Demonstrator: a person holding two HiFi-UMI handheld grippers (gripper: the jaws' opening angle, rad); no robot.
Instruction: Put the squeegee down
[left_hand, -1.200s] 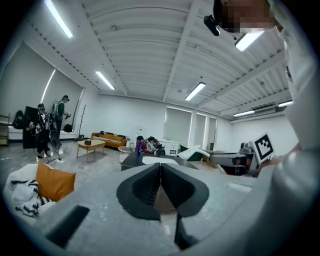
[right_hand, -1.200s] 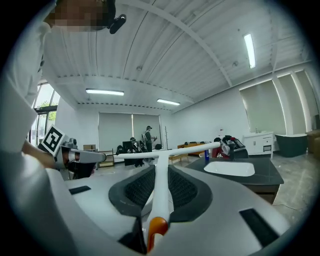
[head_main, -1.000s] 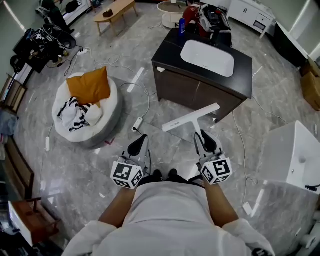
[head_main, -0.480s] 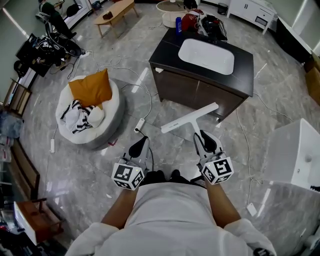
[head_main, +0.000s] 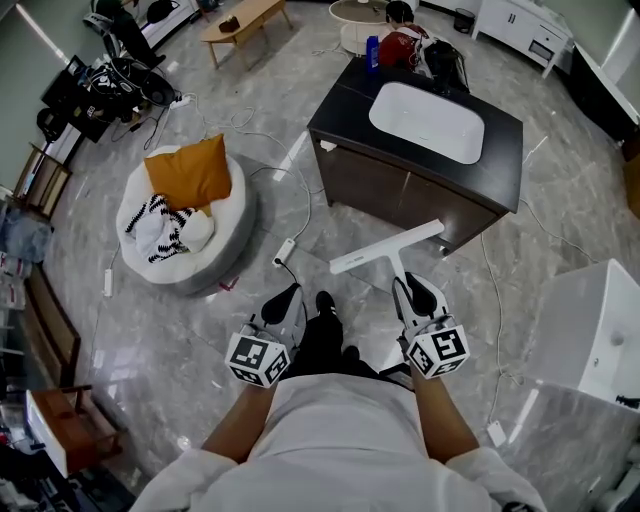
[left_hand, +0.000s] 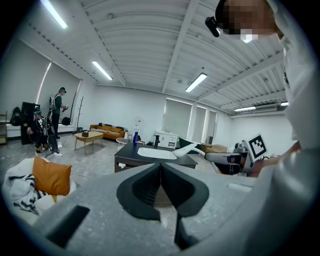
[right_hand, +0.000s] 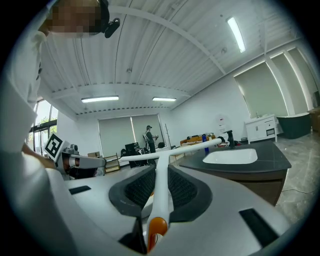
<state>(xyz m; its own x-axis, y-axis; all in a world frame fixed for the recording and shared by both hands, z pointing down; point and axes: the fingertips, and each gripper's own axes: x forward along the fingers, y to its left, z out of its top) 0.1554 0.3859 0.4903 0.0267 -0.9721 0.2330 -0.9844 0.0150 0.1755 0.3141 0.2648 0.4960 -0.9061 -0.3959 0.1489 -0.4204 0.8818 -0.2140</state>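
Bright, even light all round, pouring from the long ceiling strips (left_hand: 102, 71) in both gripper views, and in the head view it bounces off the polished grey floor (head_main: 230, 90) as pale streaks of glare, with shadows soft and faint around the dark counter (head_main: 350, 110). Heavy fisheye bend everywhere: the room curves hard toward the edges, and the two gripper views sit in round frames with black corners. Up close the left tool (left_hand: 160, 167) and the squeegee (right_hand: 161, 195) handle in the right tool (right_hand: 161, 170) go soft, while the room behind looks fairly sharp.
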